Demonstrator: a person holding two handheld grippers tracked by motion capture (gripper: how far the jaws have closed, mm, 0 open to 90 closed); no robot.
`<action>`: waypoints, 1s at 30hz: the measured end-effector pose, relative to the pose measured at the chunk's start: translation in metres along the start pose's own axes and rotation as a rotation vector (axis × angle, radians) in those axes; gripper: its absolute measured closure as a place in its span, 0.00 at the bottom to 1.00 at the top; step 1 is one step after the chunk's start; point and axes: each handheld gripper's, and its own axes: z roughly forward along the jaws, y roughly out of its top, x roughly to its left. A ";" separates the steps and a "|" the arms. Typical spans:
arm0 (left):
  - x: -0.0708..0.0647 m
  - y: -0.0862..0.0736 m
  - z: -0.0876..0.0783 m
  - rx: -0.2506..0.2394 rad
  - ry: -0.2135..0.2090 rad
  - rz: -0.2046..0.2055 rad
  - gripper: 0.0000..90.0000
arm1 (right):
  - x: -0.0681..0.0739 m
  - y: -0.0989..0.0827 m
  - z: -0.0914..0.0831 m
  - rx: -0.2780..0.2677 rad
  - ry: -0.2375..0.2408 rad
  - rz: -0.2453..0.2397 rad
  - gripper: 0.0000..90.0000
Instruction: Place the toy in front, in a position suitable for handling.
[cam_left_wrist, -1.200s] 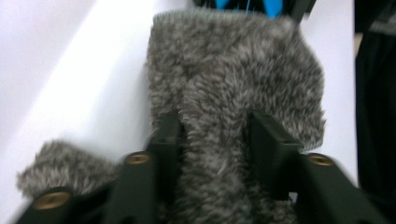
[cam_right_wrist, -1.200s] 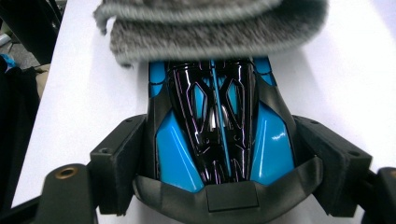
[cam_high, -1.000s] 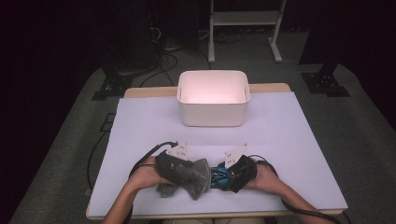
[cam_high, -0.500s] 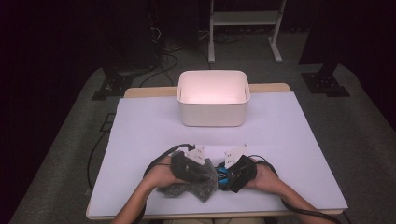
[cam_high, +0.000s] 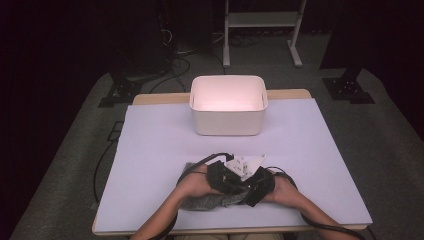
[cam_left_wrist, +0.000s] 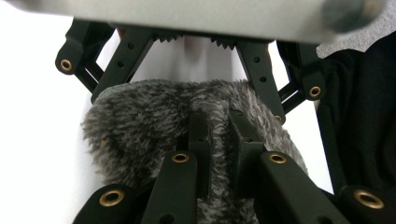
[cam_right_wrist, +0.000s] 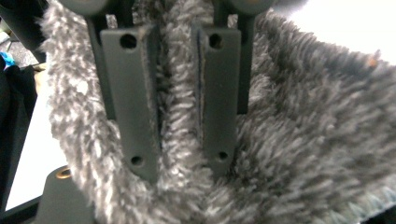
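At table front, both grippers (cam_high: 240, 182) clamp grey fuzzy cloth (cam_high: 205, 201), mostly hidden under hands.

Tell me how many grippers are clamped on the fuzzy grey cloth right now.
2. The left gripper pinches the fuzzy grey cloth at the table's near edge, its jaws having just been closing; the right gripper grips a fold beside it.
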 end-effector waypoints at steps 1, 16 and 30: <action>0.000 -0.001 -0.001 0.002 0.003 -0.001 0.91 | 0.000 0.000 0.000 0.004 -0.004 -0.002 0.24; -0.008 -0.072 -0.047 -0.025 0.068 -0.123 0.91 | -0.002 0.000 0.001 0.008 -0.013 -0.040 0.24; -0.008 -0.066 -0.050 -0.113 0.060 -0.117 0.92 | -0.002 0.000 0.001 0.007 -0.015 -0.038 0.24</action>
